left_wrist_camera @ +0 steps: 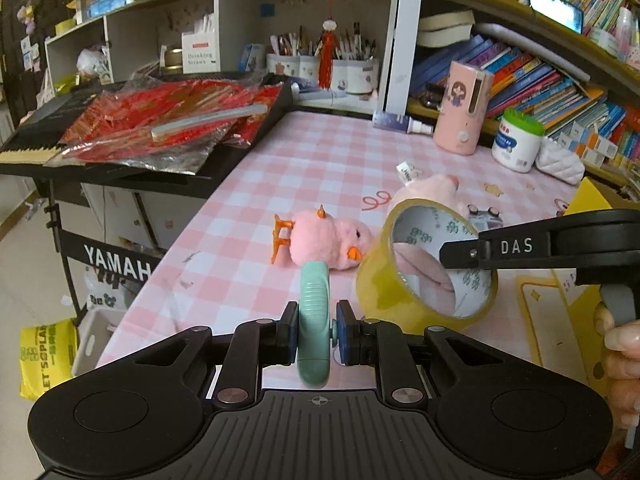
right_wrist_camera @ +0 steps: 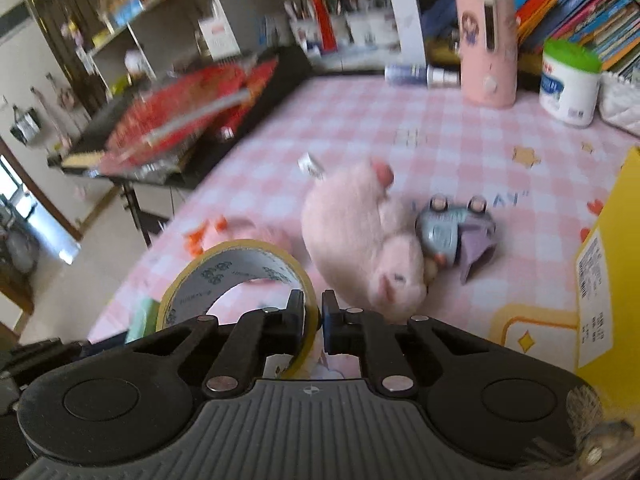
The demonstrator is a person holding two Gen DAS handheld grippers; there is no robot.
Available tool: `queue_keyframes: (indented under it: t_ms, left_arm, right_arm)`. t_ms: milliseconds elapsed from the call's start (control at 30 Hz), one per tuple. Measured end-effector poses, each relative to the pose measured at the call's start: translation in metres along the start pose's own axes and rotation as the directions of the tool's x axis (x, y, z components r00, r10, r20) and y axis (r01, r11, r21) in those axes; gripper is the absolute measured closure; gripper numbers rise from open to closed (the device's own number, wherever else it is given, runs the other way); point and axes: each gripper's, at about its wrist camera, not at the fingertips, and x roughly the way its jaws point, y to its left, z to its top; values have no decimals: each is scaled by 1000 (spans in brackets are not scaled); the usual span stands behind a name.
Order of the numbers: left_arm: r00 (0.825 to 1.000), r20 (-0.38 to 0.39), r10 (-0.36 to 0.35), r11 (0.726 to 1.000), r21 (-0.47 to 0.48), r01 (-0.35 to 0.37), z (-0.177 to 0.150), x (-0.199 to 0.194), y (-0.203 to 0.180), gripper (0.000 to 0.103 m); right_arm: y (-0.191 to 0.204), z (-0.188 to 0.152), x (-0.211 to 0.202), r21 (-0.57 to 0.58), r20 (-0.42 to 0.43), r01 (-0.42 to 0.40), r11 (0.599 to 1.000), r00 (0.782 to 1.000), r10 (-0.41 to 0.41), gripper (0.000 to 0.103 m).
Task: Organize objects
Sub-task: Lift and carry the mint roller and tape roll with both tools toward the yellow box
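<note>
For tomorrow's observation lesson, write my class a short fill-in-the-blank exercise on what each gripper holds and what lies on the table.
1. The left gripper is shut on a mint-green ____.
2. The right gripper pinches the wall of a yellow ____ roll.
3. The pink chick toy has an ____ beak.
4. The tablecloth is checked pink and ____.

Missing words: tape measure; tape; orange; white

We lose the pink chick (right_wrist_camera: pixel 244 232) behind the tape roll (right_wrist_camera: pixel 240 280) at nine o'clock, smeared by blur. At three o'clock the yellow box (right_wrist_camera: pixel 612 280) runs off frame.
</note>
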Motion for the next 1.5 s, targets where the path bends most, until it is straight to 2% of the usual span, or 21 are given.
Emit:
queue_keyframes:
  t_ms: [600, 867, 1500]
  left_arm:
    - [995, 48, -86, 996, 34, 84, -27, -44, -2, 86]
    - [992, 28, -127, 991, 43, 125, -52, -66, 2, 86]
    - [981, 26, -191, 974, 133, 186, -95, -120, 0, 86]
  right_arm:
    - [6, -39, -48, 42, 22, 94, 995, 995, -95, 94]
    - [11, -75, -75, 79, 21, 145, 986, 989, -147, 94]
    - [26, -150, -136, 163, 41, 195, 967, 978, -204, 94]
